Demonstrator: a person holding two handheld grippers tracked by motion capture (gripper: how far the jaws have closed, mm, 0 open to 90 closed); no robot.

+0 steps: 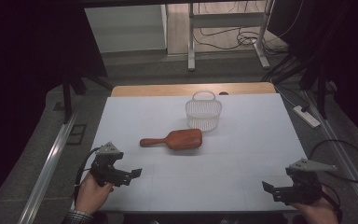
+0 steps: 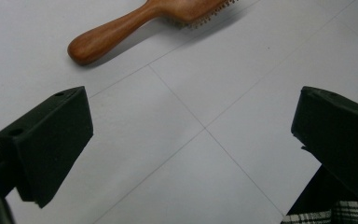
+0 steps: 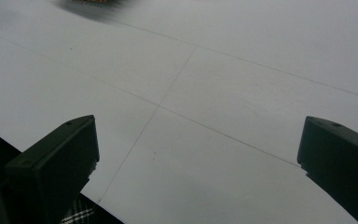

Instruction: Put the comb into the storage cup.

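A wooden hairbrush (image 1: 172,139) lies flat on the white table (image 1: 242,140), just in front of a white basket (image 1: 203,112), handle towards the left. The left gripper (image 1: 133,175) is near the handle end, jaws wide apart and empty. The right gripper (image 1: 269,187) is well apart from the hairbrush, jaws also spread and empty.

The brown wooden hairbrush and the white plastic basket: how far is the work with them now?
Nothing looks done. The brown wooden hairbrush lies bristles down on the white table, beside the white plastic basket. In hand: nothing; the left hand-held gripper and right hand-held gripper are open. Left, probably: gripping and moving the brush.
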